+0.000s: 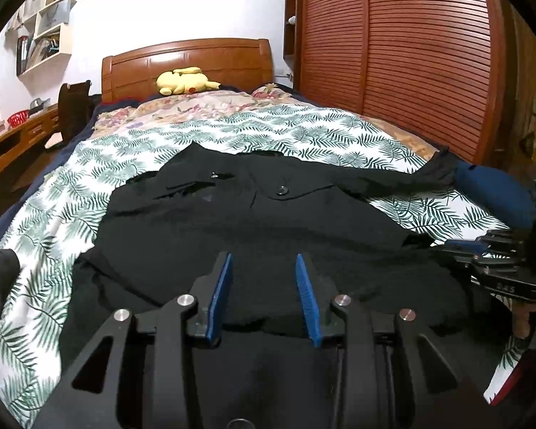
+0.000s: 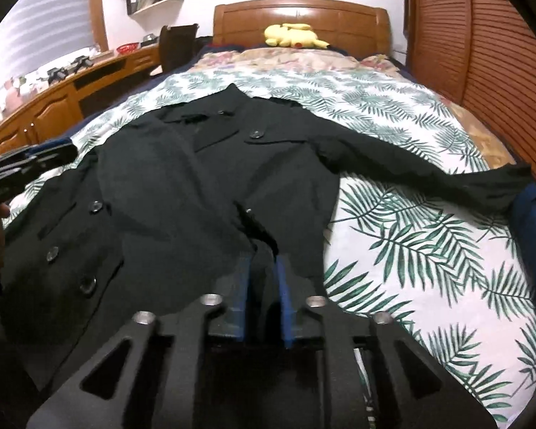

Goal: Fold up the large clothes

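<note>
A large black buttoned coat (image 1: 253,221) lies spread on the bed, collar toward the headboard; it also shows in the right wrist view (image 2: 182,186). One sleeve (image 2: 446,175) stretches out to the right. My left gripper (image 1: 264,261) is open just above the coat's near hem, its blue pads apart and empty. My right gripper (image 2: 264,261) is shut on a fold of the coat's near hem, with black fabric pinched between the blue pads. The right gripper shows at the right edge of the left wrist view (image 1: 489,254), and the left one at the left edge of the right wrist view (image 2: 21,164).
The bed has a leaf-print sheet (image 2: 428,250), a floral quilt (image 1: 196,107) and a yellow plush toy (image 1: 185,80) by the wooden headboard (image 1: 189,60). A slatted wardrobe (image 1: 411,53) stands on the right, a wooden desk (image 2: 46,107) on the left. A blue object (image 1: 496,193) lies at the bed's right edge.
</note>
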`<action>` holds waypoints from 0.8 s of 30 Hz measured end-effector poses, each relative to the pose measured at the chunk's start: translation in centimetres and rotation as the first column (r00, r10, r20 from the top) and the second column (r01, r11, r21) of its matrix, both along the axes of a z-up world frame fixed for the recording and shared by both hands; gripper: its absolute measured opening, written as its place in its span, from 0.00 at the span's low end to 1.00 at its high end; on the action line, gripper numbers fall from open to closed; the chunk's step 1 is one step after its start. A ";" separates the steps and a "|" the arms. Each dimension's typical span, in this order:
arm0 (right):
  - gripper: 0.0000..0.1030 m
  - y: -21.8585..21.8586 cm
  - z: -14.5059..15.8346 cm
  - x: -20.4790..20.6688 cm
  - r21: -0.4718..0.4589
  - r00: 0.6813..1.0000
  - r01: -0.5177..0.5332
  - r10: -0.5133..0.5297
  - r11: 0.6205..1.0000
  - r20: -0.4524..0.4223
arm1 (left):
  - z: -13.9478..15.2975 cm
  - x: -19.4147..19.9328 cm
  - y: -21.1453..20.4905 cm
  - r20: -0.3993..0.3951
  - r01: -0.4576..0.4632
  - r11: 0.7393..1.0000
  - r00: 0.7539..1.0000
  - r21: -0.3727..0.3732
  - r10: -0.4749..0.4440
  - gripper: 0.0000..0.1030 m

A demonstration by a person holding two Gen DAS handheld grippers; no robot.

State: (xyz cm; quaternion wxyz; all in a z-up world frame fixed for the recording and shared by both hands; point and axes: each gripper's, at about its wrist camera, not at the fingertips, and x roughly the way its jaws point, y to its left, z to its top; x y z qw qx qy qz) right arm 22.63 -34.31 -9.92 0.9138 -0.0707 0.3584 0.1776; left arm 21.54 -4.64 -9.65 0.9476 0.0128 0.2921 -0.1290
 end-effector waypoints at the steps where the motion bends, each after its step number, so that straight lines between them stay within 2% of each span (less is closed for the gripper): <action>1: 0.36 0.1 0.0 -0.2 -0.018 1.000 0.003 -0.003 1.000 0.010 | -0.3 0.0 0.0 0.000 0.004 1.000 1.000 -0.006 -0.004 0.34; 2: 0.44 0.5 0.1 0.0 -0.027 1.000 0.001 -0.001 1.000 0.014 | -0.5 0.1 0.1 0.001 0.004 1.000 1.000 -0.006 -0.004 0.34; 3: 0.47 0.7 0.1 -0.2 -0.032 1.000 -0.007 0.008 0.999 0.021 | -0.7 0.0 0.1 0.004 0.003 1.000 1.000 -0.002 -0.003 0.34; 8: 0.47 2.2 0.1 -0.7 -0.023 0.997 -0.061 0.062 0.998 0.034 | -1.8 -0.3 0.2 0.014 -0.014 0.997 1.000 0.071 0.013 0.34; 11: 0.47 3.2 -0.7 -0.4 -0.012 0.995 -0.105 0.104 0.994 -0.008 | -2.7 -0.5 0.8 -0.008 -0.002 0.999 1.000 0.040 0.003 0.34; 16: 0.48 4.7 -4.1 1.0 -0.093 0.988 -0.111 0.100 0.989 -0.120 | -3.0 -0.7 1.2 -0.017 0.012 1.000 1.000 0.012 -0.011 0.34; 24: 0.49 4.1 -5.3 1.1 -0.047 0.987 -0.101 0.094 0.994 -0.130 | -4.1 -0.6 1.1 -0.042 0.018 1.000 0.999 -0.007 -0.018 0.34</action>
